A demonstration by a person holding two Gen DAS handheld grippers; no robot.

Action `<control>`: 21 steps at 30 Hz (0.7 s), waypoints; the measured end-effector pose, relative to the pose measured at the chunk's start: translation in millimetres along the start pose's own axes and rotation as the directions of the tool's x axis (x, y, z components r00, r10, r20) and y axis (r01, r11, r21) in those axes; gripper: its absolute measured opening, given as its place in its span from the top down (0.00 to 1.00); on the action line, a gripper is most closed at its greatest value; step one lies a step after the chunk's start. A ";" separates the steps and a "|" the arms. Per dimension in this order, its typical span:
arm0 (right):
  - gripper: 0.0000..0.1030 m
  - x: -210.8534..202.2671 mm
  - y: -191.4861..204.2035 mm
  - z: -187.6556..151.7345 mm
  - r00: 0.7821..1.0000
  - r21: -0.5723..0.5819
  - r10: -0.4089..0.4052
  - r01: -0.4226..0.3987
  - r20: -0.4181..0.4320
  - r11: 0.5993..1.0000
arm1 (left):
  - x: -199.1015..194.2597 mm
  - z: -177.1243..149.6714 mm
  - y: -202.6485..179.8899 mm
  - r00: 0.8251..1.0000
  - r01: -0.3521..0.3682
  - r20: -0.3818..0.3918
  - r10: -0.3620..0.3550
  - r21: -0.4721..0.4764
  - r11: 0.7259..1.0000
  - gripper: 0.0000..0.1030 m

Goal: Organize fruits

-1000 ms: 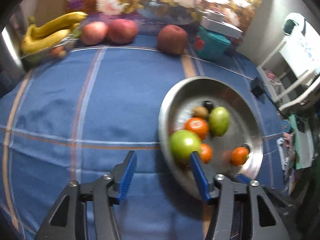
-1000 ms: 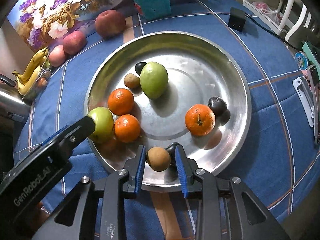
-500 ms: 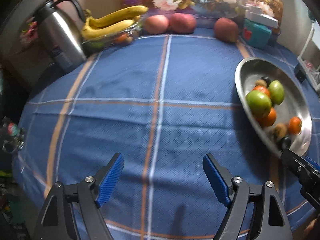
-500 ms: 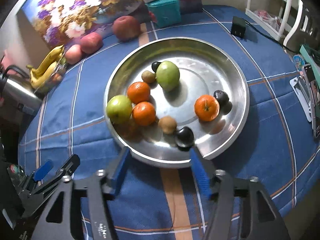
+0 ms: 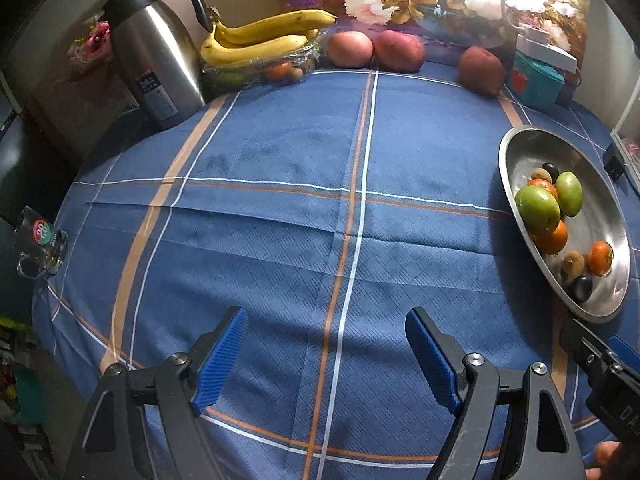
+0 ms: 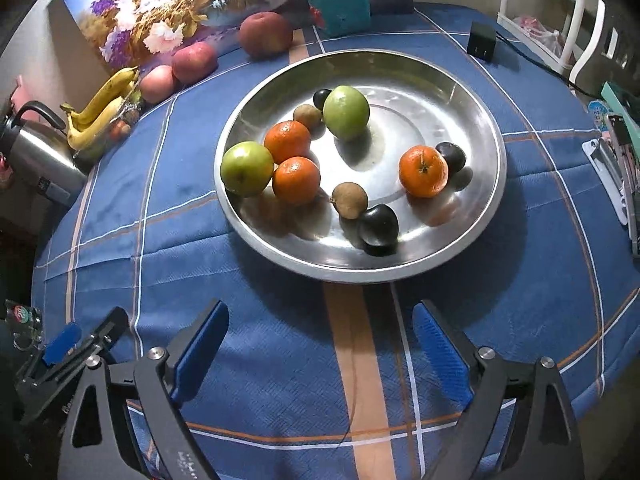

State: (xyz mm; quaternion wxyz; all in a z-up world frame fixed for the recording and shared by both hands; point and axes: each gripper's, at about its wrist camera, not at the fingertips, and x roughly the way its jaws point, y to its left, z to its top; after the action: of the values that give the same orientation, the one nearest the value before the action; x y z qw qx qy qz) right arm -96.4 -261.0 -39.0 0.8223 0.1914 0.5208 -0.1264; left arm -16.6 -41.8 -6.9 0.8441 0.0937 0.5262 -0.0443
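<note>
Two handheld grippers hang over a blue plaid tablecloth [image 6: 280, 360] with nothing in either. At the bottom of the right wrist view the right gripper [image 6: 320, 344] has its blue pads spreading wider, only cloth between them. The left gripper [image 5: 326, 352], at the bottom of its own view, stands wide open over bare cloth

The fruit sits in a round steel tray [image 6: 460, 92] in the centre of the right wrist view. A green apple [image 6: 247, 168] rests against the tray's left rim, touching one of two oranges [image 6: 297, 180] [image 6: 287, 141] beside it. A second green fruit [image 6: 346, 112] lies toward the upper middle, with a brown kiwi [image 6: 307, 117] and a dark plum [image 6: 321, 98] at its left. Near the front rim another kiwi [image 6: 349, 200] touches a plum [image 6: 378, 224]. On the right, a third orange [image 6: 423, 171] sits against a third plum [image 6: 451, 156]

Outside the tray, along the upper edge of the left wrist view, are bananas [image 5: 264, 38] on a clear dish, three red apples [image 5: 349, 49] [image 5: 399, 51] [image 5: 480, 69], a steel kettle [image 5: 154, 56] at upper left and a teal box [image 5: 538, 84] at upper right
</note>
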 end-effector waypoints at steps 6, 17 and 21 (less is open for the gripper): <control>0.09 0.9 6.9 1.2 1.000 -0.033 -0.024 0.024 0.004 0.999 | 1.7 1.9 1.5 1.000 0.010 -0.007 -0.010 0.000 1.000 0.19; 0.09 4.4 17.0 2.1 0.998 -0.067 -0.062 0.062 0.003 0.996 | 4.2 2.7 0.3 0.999 0.028 -0.027 -0.028 -0.002 1.000 0.19; 0.09 6.3 18.6 3.1 0.998 -0.074 -0.067 0.067 -0.001 0.995 | 5.2 2.2 1.0 0.999 0.027 -0.031 -0.027 -0.004 1.000 0.19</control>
State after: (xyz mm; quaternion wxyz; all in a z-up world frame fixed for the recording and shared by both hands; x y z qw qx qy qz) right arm -83.7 -245.9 -40.0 0.8231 0.1433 0.5328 -0.1342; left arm -12.1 -41.1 -10.5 0.8353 0.0858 0.5404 -0.0536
